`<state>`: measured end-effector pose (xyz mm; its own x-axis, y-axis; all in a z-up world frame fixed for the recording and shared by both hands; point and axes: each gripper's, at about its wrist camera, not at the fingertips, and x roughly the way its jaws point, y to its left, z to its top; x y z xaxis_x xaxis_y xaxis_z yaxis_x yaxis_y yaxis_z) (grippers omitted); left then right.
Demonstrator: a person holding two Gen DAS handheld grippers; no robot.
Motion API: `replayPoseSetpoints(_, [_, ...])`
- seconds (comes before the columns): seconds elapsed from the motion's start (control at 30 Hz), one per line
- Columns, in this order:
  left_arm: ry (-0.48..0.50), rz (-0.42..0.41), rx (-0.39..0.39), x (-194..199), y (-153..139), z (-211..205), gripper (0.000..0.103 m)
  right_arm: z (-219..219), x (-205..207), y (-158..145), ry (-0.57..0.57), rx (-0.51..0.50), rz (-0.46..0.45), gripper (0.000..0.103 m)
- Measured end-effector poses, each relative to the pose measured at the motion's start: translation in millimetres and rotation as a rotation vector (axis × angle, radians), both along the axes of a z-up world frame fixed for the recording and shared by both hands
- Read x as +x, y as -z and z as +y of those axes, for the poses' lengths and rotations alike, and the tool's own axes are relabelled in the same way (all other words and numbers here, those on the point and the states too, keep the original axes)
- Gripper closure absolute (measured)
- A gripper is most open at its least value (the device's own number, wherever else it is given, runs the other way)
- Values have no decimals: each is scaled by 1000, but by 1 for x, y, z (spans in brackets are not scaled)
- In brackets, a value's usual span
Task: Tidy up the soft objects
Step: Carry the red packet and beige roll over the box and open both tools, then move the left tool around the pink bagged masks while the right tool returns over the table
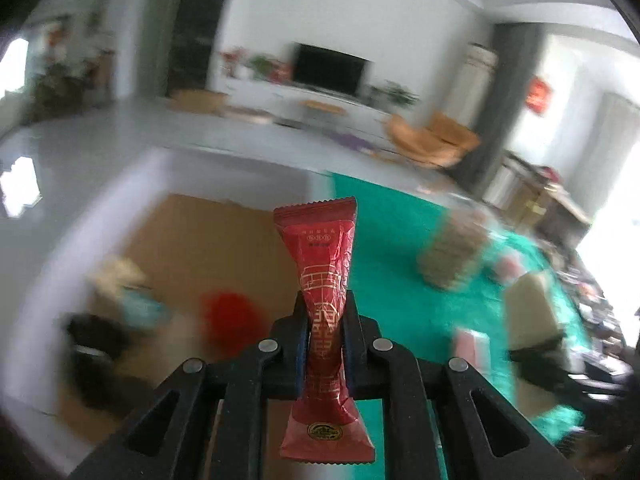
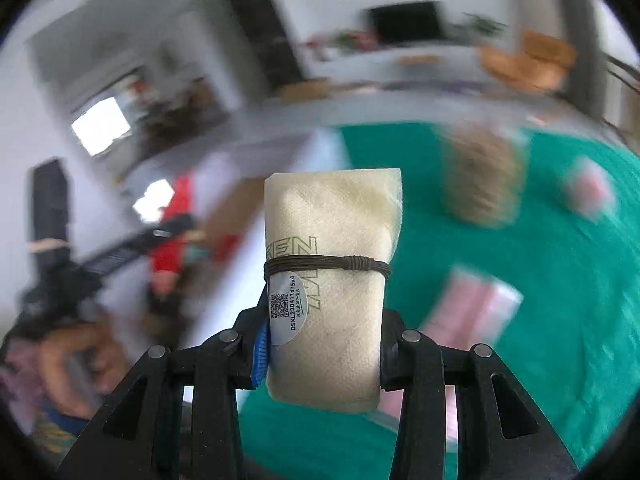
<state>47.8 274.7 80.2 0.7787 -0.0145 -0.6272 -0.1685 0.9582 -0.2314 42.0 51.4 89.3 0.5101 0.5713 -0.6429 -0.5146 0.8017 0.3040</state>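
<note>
My left gripper (image 1: 325, 312) is shut on a red foil snack packet (image 1: 325, 264) with gold print, held upright above a brown cardboard box (image 1: 208, 240). My right gripper (image 2: 325, 320) is shut on a cream folded cloth pack (image 2: 332, 264) bound by a dark elastic band, with a round white QR sticker, held above the green tablecloth (image 2: 560, 280). In the left wrist view the cream pack (image 1: 530, 312) and the right gripper holding it show at the right. In the right wrist view the left gripper with the red packet (image 2: 172, 236) shows blurred at the left.
Both views are motion-blurred. The box holds a red soft object (image 1: 232, 316), a teal item (image 1: 140, 308) and a dark item (image 1: 96, 336). A woven straw basket (image 1: 452, 252) and pink packs (image 2: 472, 308) lie on the green cloth. A living room lies behind.
</note>
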Motion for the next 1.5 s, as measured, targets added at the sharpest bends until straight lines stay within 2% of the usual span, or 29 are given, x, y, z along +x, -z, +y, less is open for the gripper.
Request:
replayPoseSetpoints(0.07, [-93, 38, 43, -6, 3, 33, 84, 50, 1, -11, -111, 19, -1, 58])
replayPoseSetpoints(0.1, [-151, 81, 54, -7, 9, 52, 78, 71, 2, -13, -160, 27, 2, 42])
replayPoseSetpoints(0.13, [-193, 130, 57, -7, 17, 67, 45, 91, 3, -12, -208, 43, 5, 36])
replayPoseSetpoints(0.17, [-231, 185, 54, -4, 26, 80, 5, 104, 5, -10, -239, 59, 10, 29])
replayPoseSetpoints(0.2, [-277, 220, 53, -5, 35, 94, 1, 120, 8, -4, -267, 67, 28, 29])
replayPoseSetpoints(0.3, [-340, 234, 19, -14, 52, 115, 1, 130, 17, 13, -267, 45, 70, 29])
replayPoseSetpoints(0.4, [-354, 161, -27, -24, 49, 109, 1, 102, 20, 27, -191, 14, 28, 29])
replayPoseSetpoints(0.47, [-330, 132, -42, -26, 47, 101, 1, 74, 23, 35, -118, -22, 2, 29])
replayPoseSetpoints(0.6, [-184, 73, -50, -11, 35, 49, 1, -11, 42, 65, 115, -121, -28, 29])
replayPoseSetpoints(0.7, [-33, 52, -46, -2, 27, -6, 1, -83, 47, 91, 295, -186, -4, 29])
replayPoseSetpoints(0.77, [70, 51, -55, 3, 25, -42, 1, -128, 48, 106, 401, -229, 11, 29])
replayPoseSetpoints(0.8, [131, 58, -55, 4, 25, -64, 1, -155, 46, 118, 471, -280, 17, 29])
replayPoseSetpoints(0.9, [265, 106, -37, 8, 43, -120, 1, -197, 48, 146, 568, -389, 70, 29])
replayPoseSetpoints(1.0, [321, 185, -31, 16, 72, -158, 1, -224, 48, 164, 604, -382, 137, 29])
replayPoseSetpoints(1.03, [329, 201, -23, 17, 81, -166, 1, -232, 44, 163, 608, -345, 123, 29])
replayPoseSetpoints(1.17, [354, 250, 60, 21, 102, -193, 1, -234, 42, 163, 603, -371, 85, 25])
replayPoseSetpoints(1.23, [371, 261, 106, 20, 108, -210, 1, -240, 37, 166, 609, -351, 61, 21])
replayPoseSetpoints(1.3, [373, 264, 115, 18, 112, -215, 1, -243, 42, 169, 604, -339, 65, 18])
replayPoseSetpoints(1.5, [418, 282, 145, 27, 119, -246, 1, -236, 47, 169, 601, -345, 63, 18])
